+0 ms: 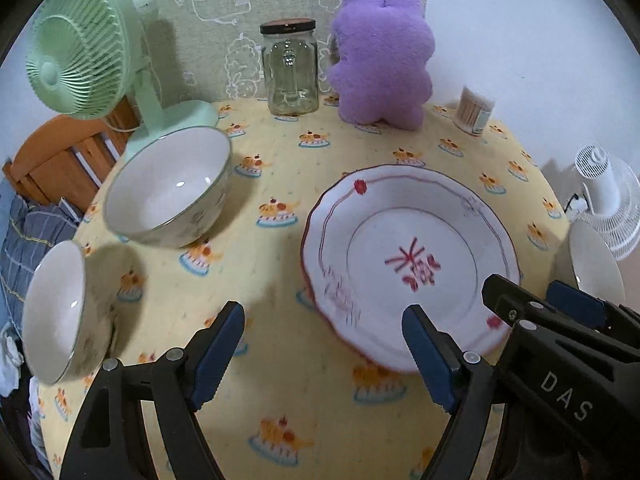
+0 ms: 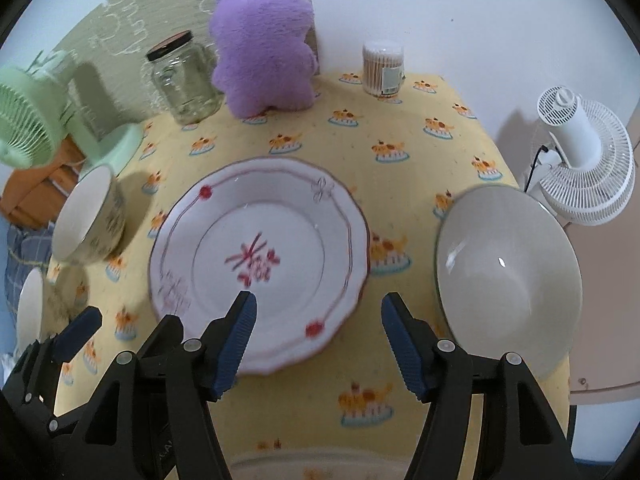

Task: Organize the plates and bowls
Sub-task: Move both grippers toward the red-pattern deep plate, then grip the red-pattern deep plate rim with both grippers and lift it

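- Round white scalloped ceramic plate with red rim line and red floral centre (image 1: 412,264) (image 2: 260,260): flat on the yellow cake-print tablecloth (image 1: 280,168) (image 2: 400,128), mid-table.
- Large white bowl with patterned outside (image 1: 168,188) (image 2: 86,220): at 9 o'clock of the plate, apart from it.
- Second white patterned bowl (image 1: 60,312) (image 2: 30,312): near the table's left edge, at 7 o'clock of the large bowl.
- Wide plain white bowl (image 2: 508,280) (image 1: 594,262): at 3 o'clock of the plate, at the table's right edge.
- Left gripper (image 1: 324,352): jaws spread wide, empty, at the plate's 7 o'clock edge.
- Right gripper (image 2: 320,340): jaws released, empty, over the plate's 5 o'clock edge.
- Back row: mint green desk fan (image 1: 80,48) (image 2: 28,120), lidded clear glass jar (image 1: 290,68) (image 2: 184,80), purple plush toy (image 1: 380,56) (image 2: 264,40), cotton swab tub (image 1: 476,110) (image 2: 382,68).
- White fan (image 2: 580,160) (image 1: 608,208): off the table, at 2 o'clock.
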